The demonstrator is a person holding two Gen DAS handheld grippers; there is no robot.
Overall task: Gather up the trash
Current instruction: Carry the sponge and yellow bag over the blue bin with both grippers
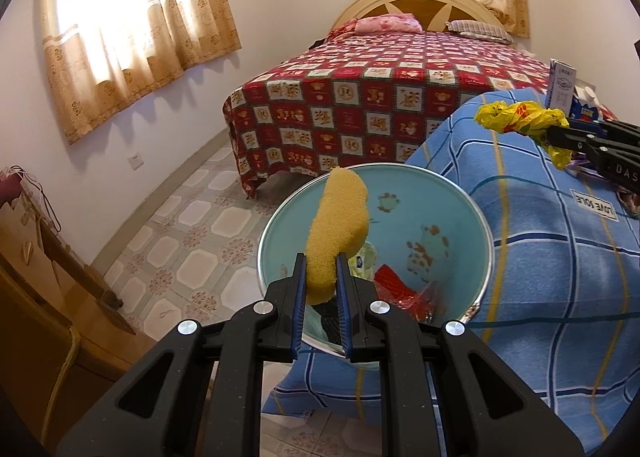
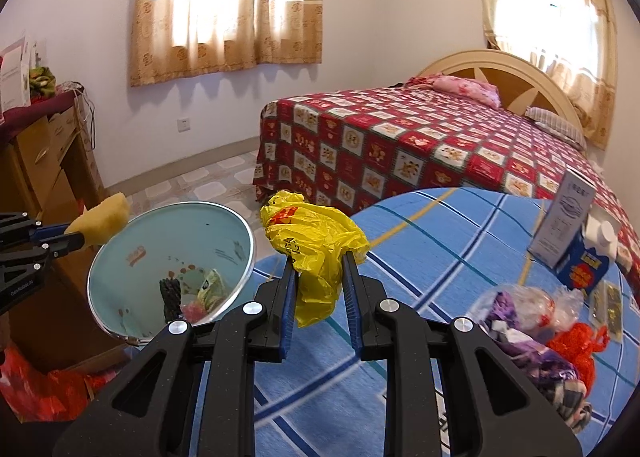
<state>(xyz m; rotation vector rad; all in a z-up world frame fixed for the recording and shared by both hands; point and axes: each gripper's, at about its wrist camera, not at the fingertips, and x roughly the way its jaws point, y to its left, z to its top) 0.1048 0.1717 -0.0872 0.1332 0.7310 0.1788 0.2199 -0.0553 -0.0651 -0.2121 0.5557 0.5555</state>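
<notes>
Far left: a wooden dresser (image 2: 44, 161) stands against the wall, beyond the bin.
Left gripper (image 1: 322, 281): its jaws are closed on a yellow sponge (image 1: 338, 233), which sticks up between the fingers. In the right wrist view the sponge sits at the bin's far left rim.
Bin (image 2: 104, 257): a pale blue, round trash bin with a metal rim, tilted so its mouth faces the cameras, at the left edge of the blue cloth.
Inside the bin: several pieces already lie at the bottom, among them a red wrapper (image 1: 394, 283), a dark knobbly item (image 2: 170, 293) and a greenish packet (image 2: 212, 285).
Right gripper (image 2: 320, 289): its jaws are clamped on a crumpled yellow plastic bag (image 2: 316, 245), held in the air just right of the bin's rim, above the cloth.
Surface: a blue checked cloth (image 2: 440, 233) covers it.
Right side, not yet collected: a clear bag with purple contents (image 2: 516, 317), an orange net (image 2: 580, 345), small flat packets (image 2: 608, 305) and a blue and white carton (image 2: 580, 245) rest on the cloth.
Background: a bed with a red patterned cover (image 2: 400, 137) sits under curtained windows.
Progress: partway, as I judge it. Some trash is in the bin, two pieces are gripped and not yet dropped, and several remain on the cloth.
</notes>
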